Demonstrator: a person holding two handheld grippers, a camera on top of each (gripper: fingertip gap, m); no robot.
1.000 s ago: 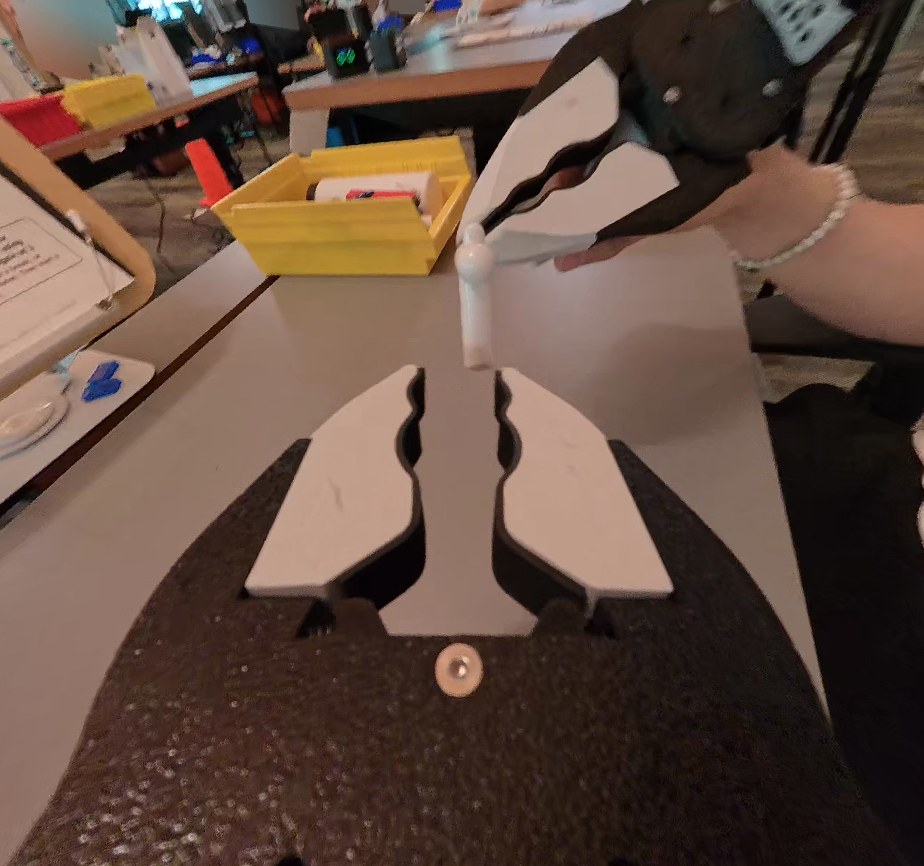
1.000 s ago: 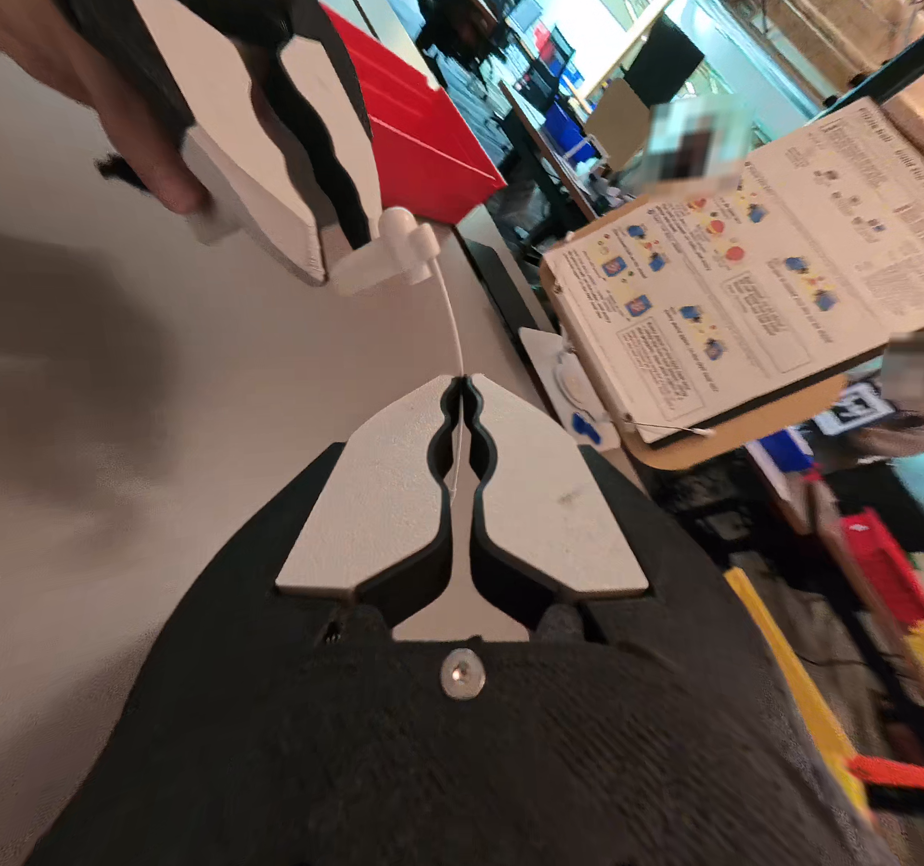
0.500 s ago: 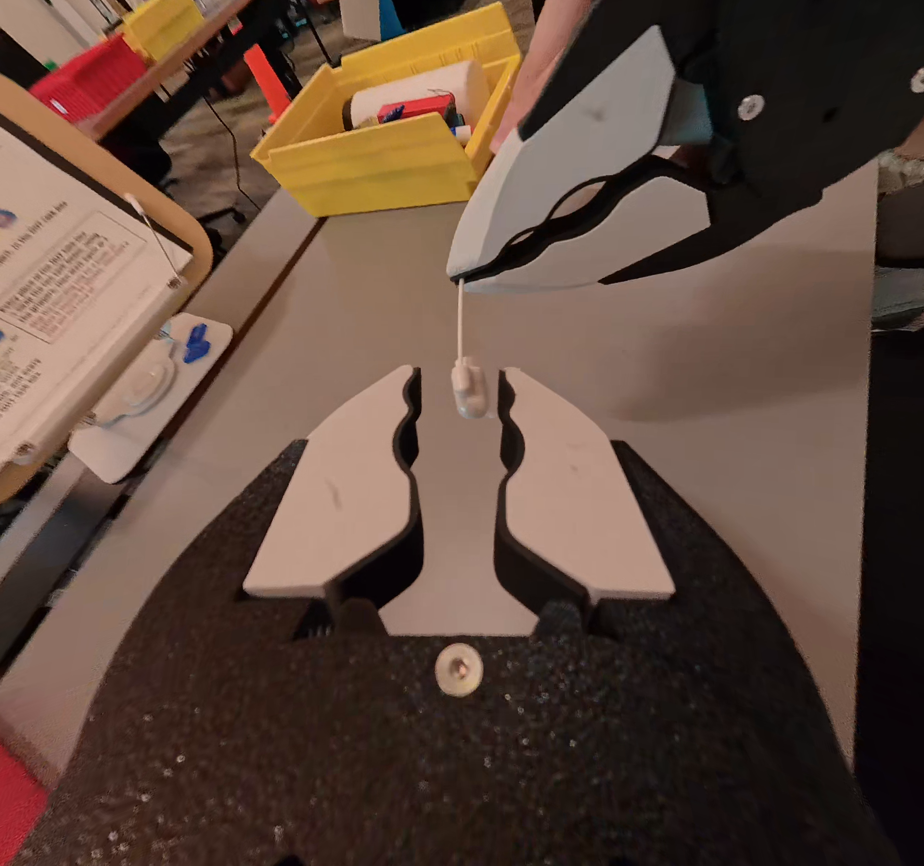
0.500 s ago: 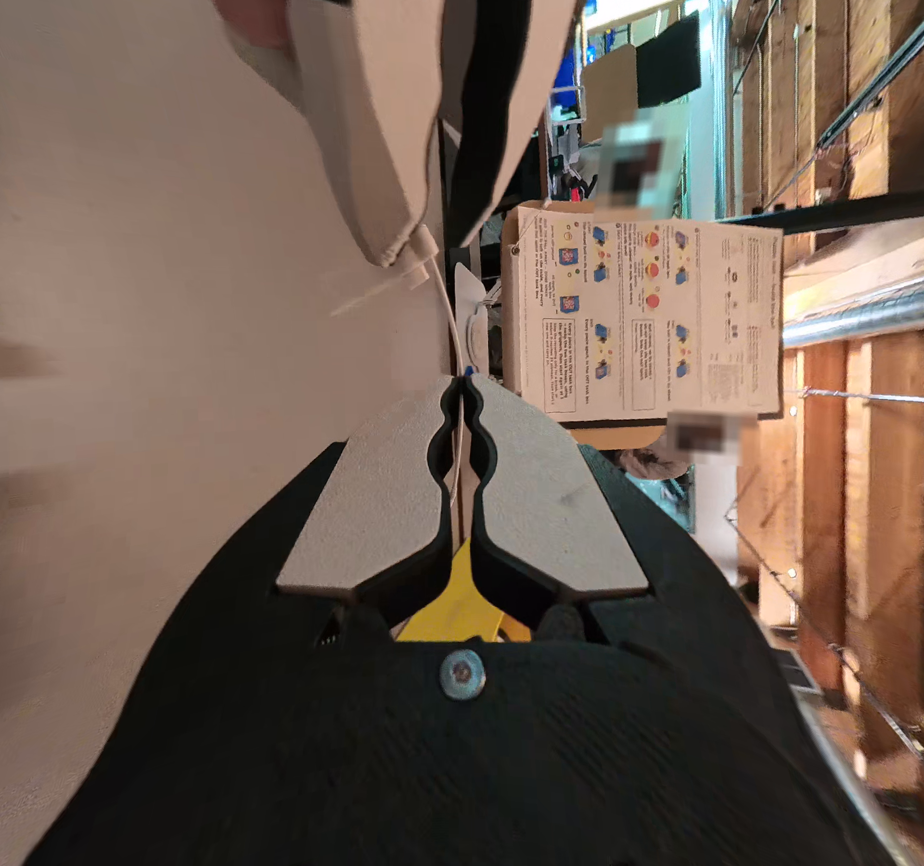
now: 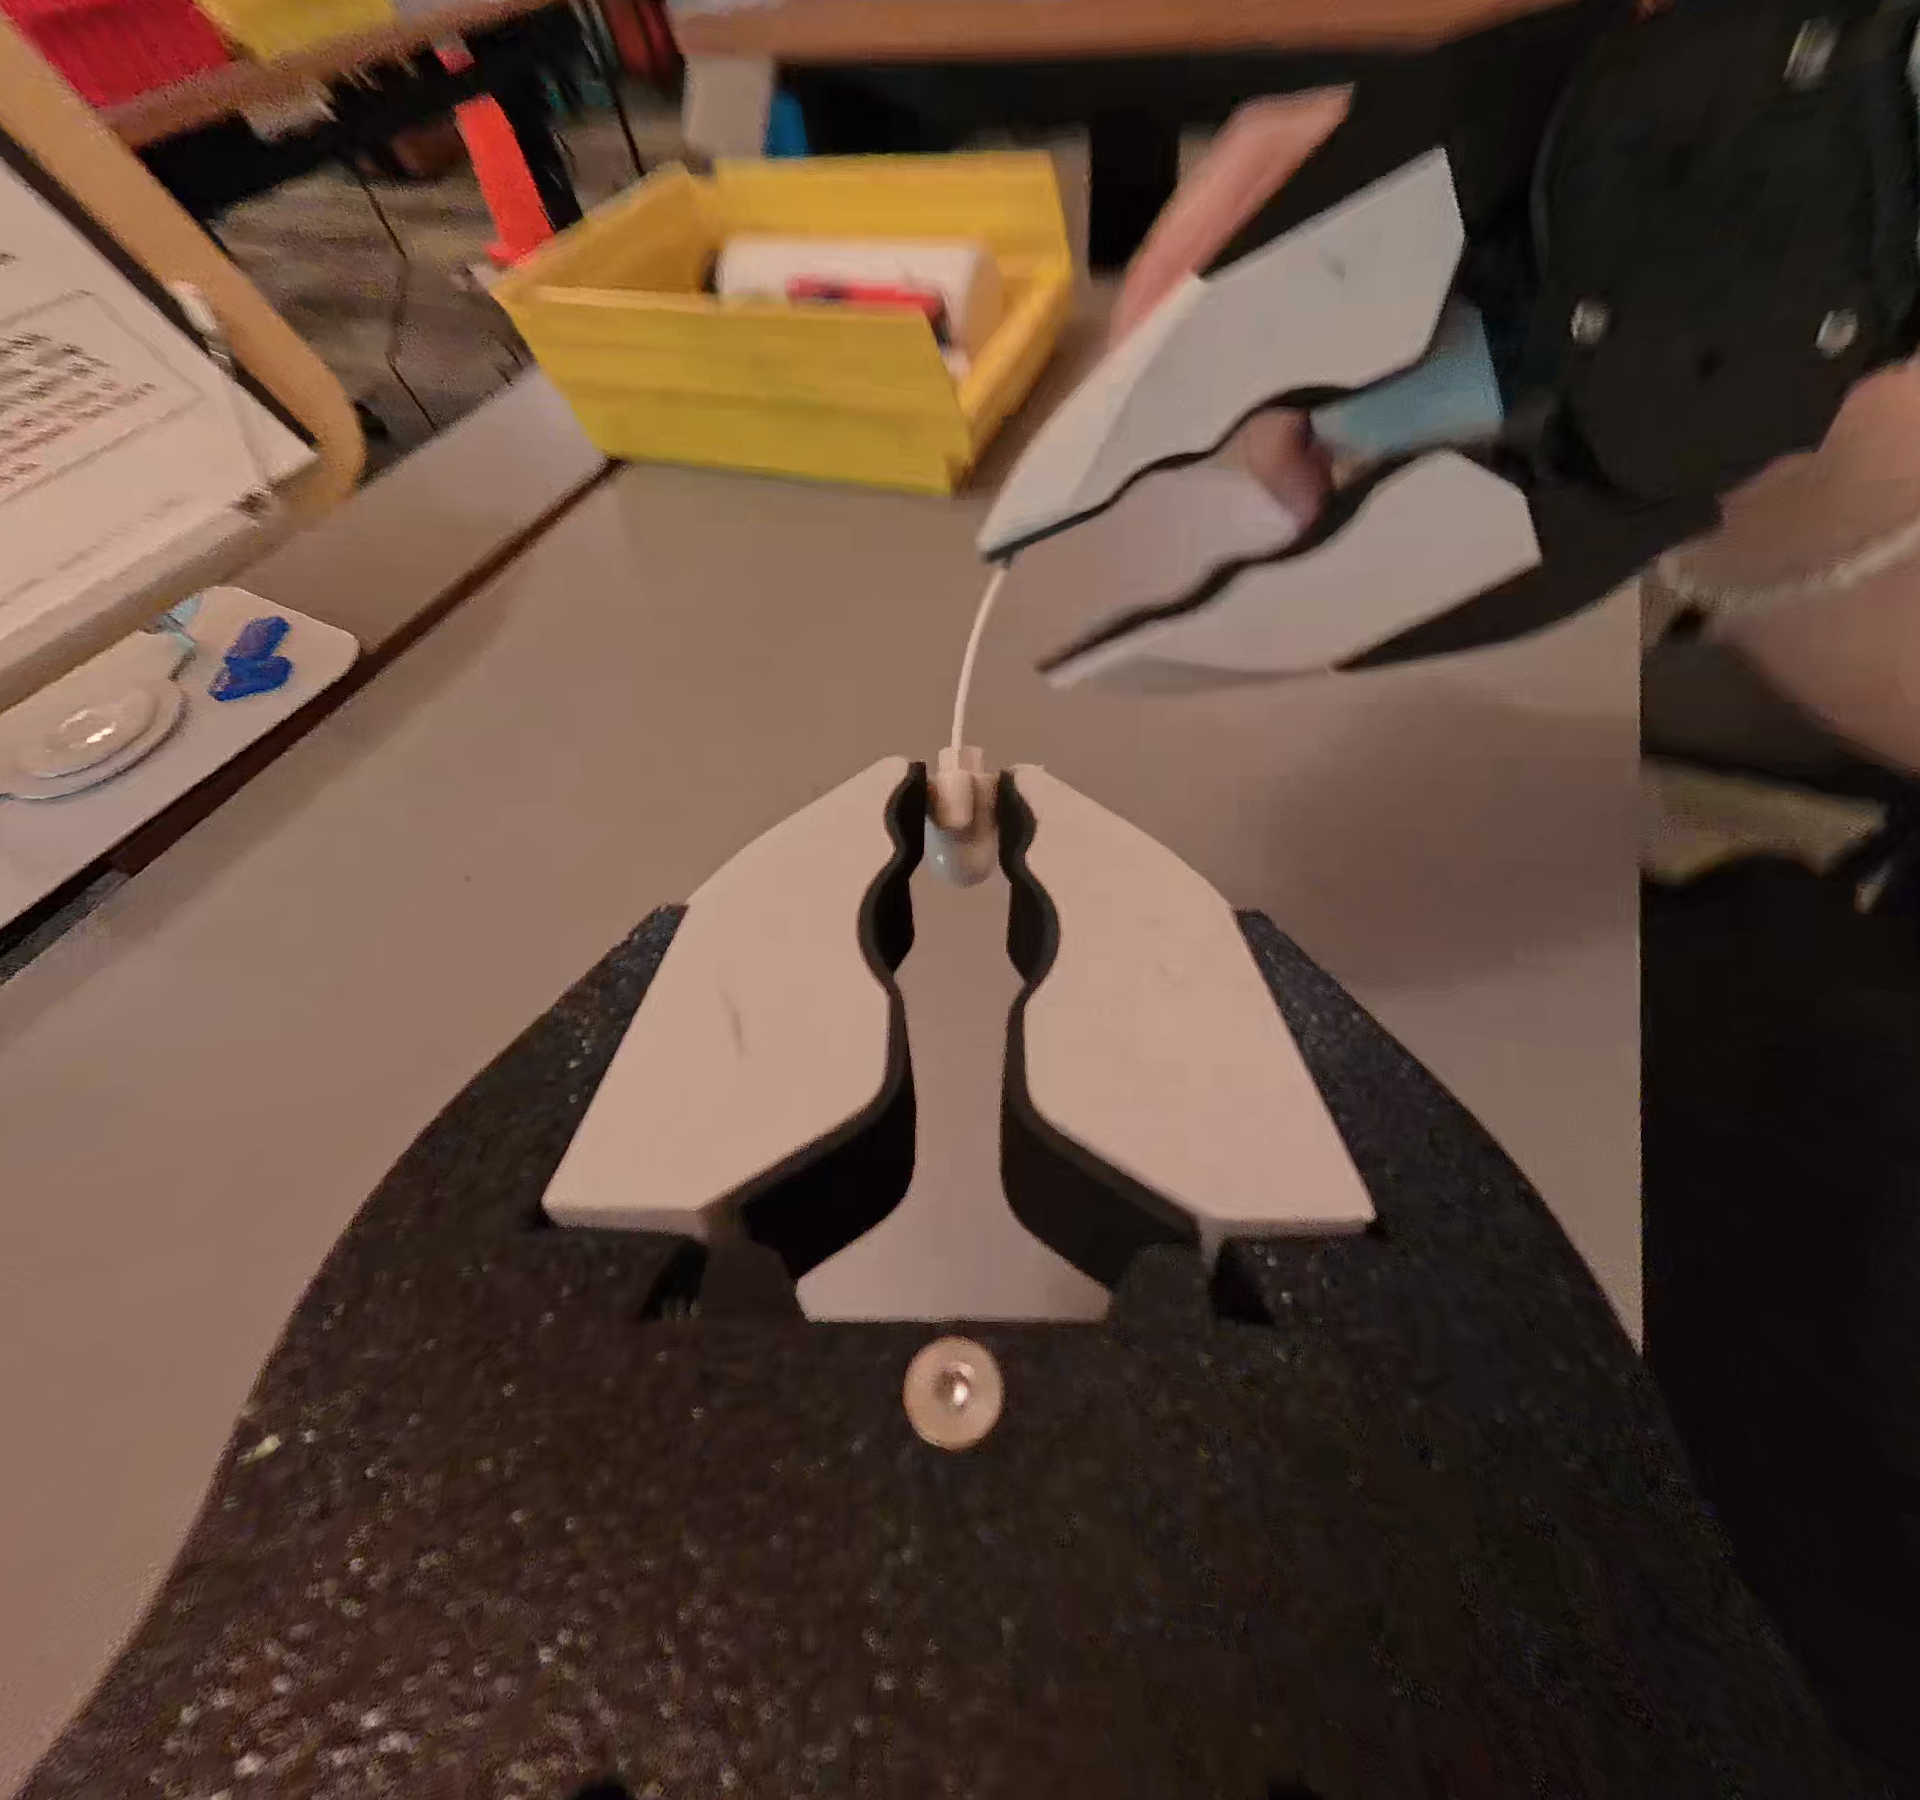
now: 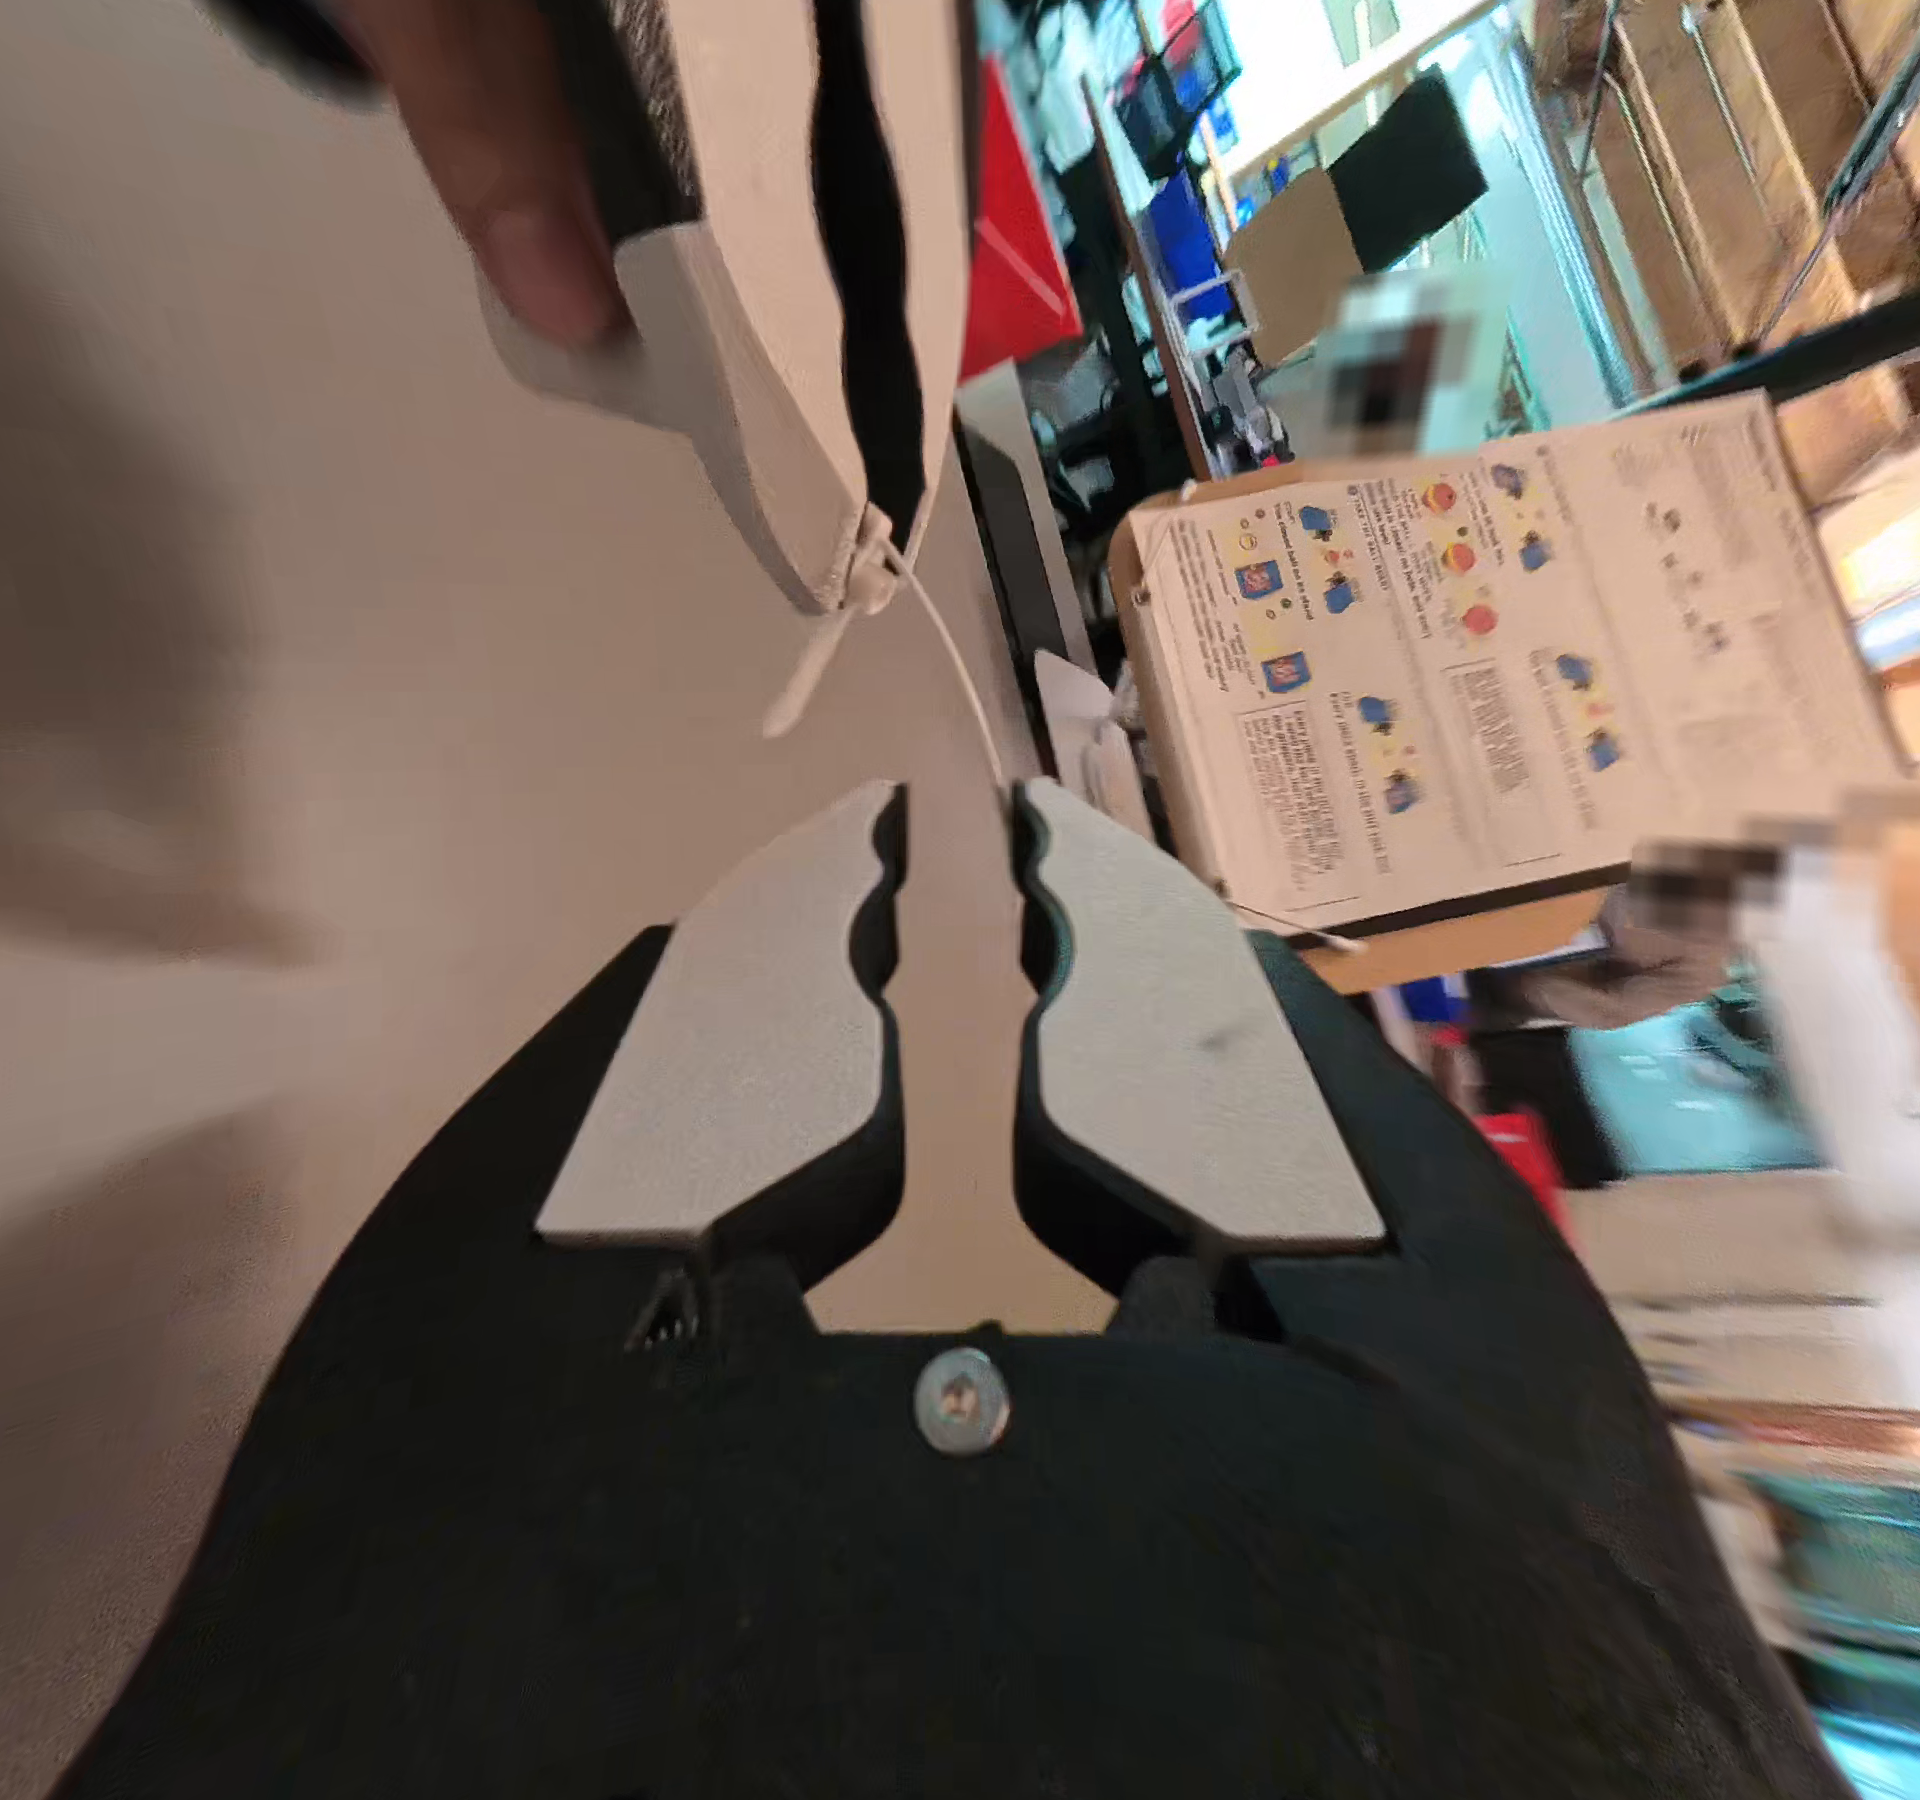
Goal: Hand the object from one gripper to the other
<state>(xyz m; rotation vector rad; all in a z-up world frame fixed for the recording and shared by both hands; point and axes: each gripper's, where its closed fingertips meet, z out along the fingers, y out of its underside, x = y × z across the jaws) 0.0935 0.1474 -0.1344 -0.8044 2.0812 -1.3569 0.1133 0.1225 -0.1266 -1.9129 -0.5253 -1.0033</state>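
Note:
A white zip tie (image 5: 971, 670) runs between the two grippers above the grey table (image 5: 436, 815). My left gripper (image 5: 961, 779) is shut on the tie's blocky head (image 5: 958, 820), pinched between its fingertips. In the right wrist view the head (image 6: 868, 571) sits in the tips of the left gripper (image 6: 878, 545), with a short tail sticking out. My right gripper (image 6: 958, 800) is open. The thin strap (image 6: 961, 690) rests against its right fingertip (image 6: 1039, 815). In the left wrist view the right gripper (image 5: 1023, 607) is open at upper right, held by a hand, and the strap end touches its upper finger.
A yellow bin (image 5: 790, 368) with items inside stands at the table's far edge. A tilted board with a printed sheet (image 5: 94, 379) stands to the left and also shows in the right wrist view (image 6: 1455, 670). A white pad with a blue clip (image 5: 249, 654) lies under it. A red bin (image 6: 1013, 233) sits farther off.
My left gripper has closed on the tie's head. My right gripper has opened and let go of the strap. The right gripper has drawn back a little to the right.

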